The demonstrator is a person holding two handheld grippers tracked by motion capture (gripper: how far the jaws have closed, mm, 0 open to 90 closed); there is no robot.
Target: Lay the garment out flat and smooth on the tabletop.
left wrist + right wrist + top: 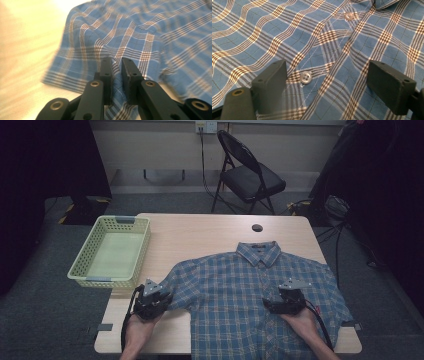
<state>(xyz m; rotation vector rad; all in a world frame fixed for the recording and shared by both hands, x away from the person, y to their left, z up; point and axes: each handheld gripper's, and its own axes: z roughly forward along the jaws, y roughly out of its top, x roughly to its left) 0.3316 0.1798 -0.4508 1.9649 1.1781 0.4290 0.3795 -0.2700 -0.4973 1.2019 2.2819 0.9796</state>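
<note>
The shirt [250,300] lies flat, front up, on the table [200,232], collar pointing to 12 o'clock and hem running off the near edge at 6. The left gripper [151,299] sits at the shirt's 9 o'clock side, jaws clenched on a fold of the sleeve [110,50] with plaid cloth pinched between them. The right gripper [286,301] hangs over the chest, jaws released and wide apart, with the placket and a button [306,77] between them.

My guess is this is the start of a fold, sleeve first. To do it well, I'd keep the left pinch shallow so it takes only the sleeve layer, lift low, and carry it toward 3 o'clock across the body. The right one should probably press or grab near the placket so the body doesn't drag.

The basket [80,265] sits at 10 o'clock off the table's left corner, well apart from the shirt. Looks empty, just bare green floor inside.
</note>
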